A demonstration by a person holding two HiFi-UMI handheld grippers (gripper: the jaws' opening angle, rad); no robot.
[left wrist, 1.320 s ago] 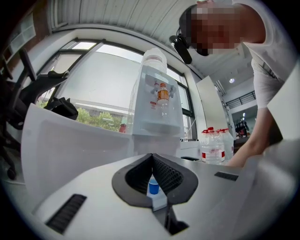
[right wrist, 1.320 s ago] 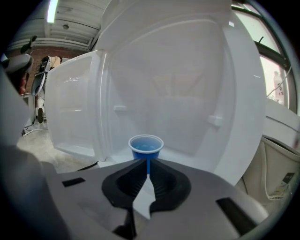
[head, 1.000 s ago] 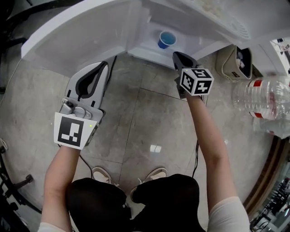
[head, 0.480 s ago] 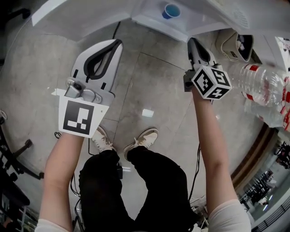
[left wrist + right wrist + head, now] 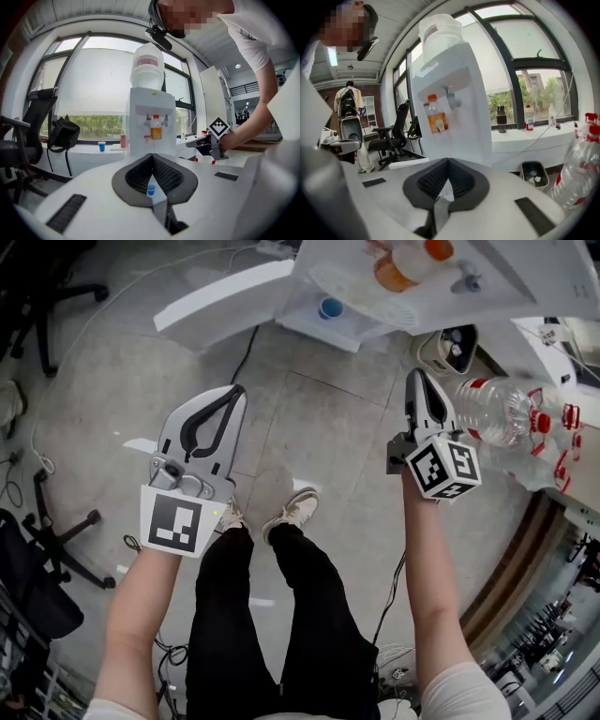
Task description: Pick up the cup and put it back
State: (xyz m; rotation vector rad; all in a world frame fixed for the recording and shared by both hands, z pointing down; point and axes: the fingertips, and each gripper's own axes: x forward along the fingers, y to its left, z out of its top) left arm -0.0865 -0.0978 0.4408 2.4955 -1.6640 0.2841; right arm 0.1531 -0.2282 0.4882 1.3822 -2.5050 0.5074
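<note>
A small blue cup point(image 5: 330, 307) stands on the low drip shelf of the white water dispenser point(image 5: 403, 277), at the top of the head view. Through the left gripper view the cup point(image 5: 151, 189) shows far off, low between the pads. My left gripper point(image 5: 234, 392) hangs over the floor well short of the dispenser, its tips together and nothing in them. My right gripper point(image 5: 417, 379) is held at the right, level with the left one, shut and empty, pointing toward the dispenser point(image 5: 447, 108).
A large plastic water bottle point(image 5: 502, 413) lies at the right, with a waste bin point(image 5: 448, 348) beside the dispenser. An office chair point(image 5: 52, 549) stands at the left. A second blue cup point(image 5: 101, 146) sits on the window sill. A cable point(image 5: 246, 348) runs across the floor tiles.
Both grippers have risen, and the head view has swung back. The cup and dispenser now look smaller and farther off. The person's legs have straightened.
</note>
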